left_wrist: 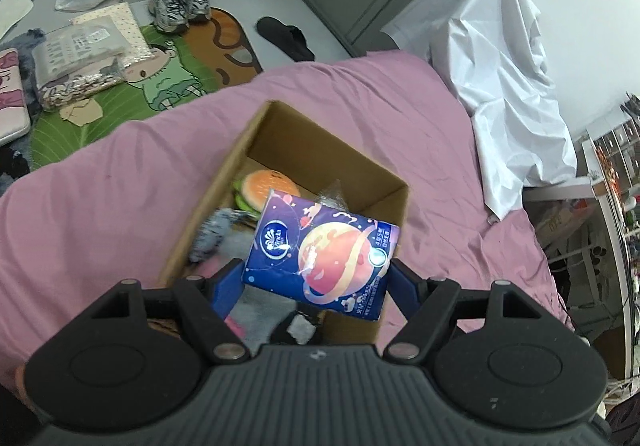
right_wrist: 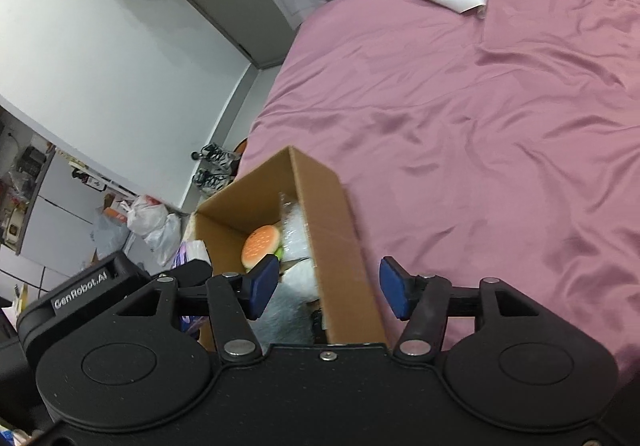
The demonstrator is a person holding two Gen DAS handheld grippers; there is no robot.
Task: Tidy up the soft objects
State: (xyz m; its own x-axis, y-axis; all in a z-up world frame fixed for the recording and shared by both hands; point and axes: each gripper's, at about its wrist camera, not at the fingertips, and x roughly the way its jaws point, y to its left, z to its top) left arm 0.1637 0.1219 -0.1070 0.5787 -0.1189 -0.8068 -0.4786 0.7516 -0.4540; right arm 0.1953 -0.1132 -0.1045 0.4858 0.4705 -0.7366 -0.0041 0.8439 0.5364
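Planet-printed navy tissue pack (left_wrist: 320, 252), pink bedsheet (left_wrist: 120, 181)

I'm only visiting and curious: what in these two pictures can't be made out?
- Cardboard box near end, left wrist view: hidden by tissue pack in the left hand-held gripper.
- Grey soft item, same view: blurred.
- Box floor, right wrist view: hidden by its wall.

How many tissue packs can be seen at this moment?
1. A blue tissue pack with a planet print is clamped in the left gripper, above the open cardboard box on the pink bed. Others may be hidden deeper in the box.
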